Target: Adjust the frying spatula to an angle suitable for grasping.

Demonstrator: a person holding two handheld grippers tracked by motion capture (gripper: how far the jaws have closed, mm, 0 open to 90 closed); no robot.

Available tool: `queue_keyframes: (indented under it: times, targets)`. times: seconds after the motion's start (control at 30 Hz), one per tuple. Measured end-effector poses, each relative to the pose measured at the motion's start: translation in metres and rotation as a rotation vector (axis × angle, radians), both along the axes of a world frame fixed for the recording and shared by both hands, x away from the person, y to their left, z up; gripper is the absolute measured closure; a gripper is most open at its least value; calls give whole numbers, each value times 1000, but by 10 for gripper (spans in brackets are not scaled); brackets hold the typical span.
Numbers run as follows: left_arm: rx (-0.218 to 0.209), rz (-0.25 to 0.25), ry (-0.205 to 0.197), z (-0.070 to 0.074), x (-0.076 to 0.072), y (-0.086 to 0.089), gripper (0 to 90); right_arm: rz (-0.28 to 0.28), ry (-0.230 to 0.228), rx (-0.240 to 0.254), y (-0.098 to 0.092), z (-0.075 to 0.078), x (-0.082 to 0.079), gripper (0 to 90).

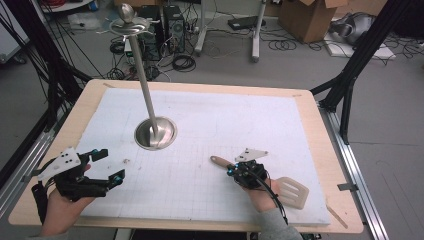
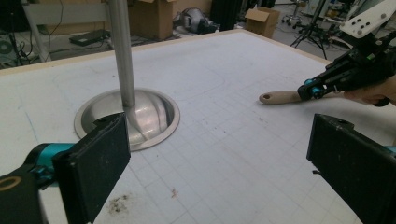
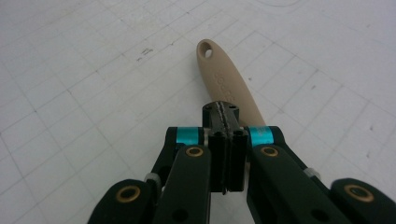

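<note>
1 spatula lies, seemingly unheld, under the right hand-held gripper.

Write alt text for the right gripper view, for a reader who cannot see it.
A black tool with its two jaws shut together sits over the handle of a beige spatula, which lies on a white gridded mat. The handle runs up and away from the jaws and ends in a small hanging hole; whether the jaws pinch it cannot be told.

Black claws — teal joints, brass screws
</note>
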State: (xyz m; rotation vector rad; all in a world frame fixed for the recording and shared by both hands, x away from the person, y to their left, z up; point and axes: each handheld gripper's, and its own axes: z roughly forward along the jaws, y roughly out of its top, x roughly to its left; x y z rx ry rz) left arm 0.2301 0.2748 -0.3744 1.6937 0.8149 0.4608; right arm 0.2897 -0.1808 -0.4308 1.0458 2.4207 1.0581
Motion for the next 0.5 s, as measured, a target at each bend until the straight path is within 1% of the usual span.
queue_keyframes:
  times: [0.07,0.27,0.3,0.43,0.47,0.5]
  targets:
    - [3,10,0,0,-2,3,66,13,8,-12,6,-3,3,900]
    - [5,29,-1,0,-8,10,66,32,13,-37,15,-7,8,900]
    - [3,33,-1,0,-9,10,66,31,16,-56,19,-10,11,900]
    - [7,44,-3,0,-13,14,66,26,14,-40,19,-11,15,900]
    - [4,47,-3,0,-13,15,66,23,-2,-46,19,-11,17,900]
    - [4,50,-1,0,-14,16,66,23,-2,-46,19,-11,17,900]
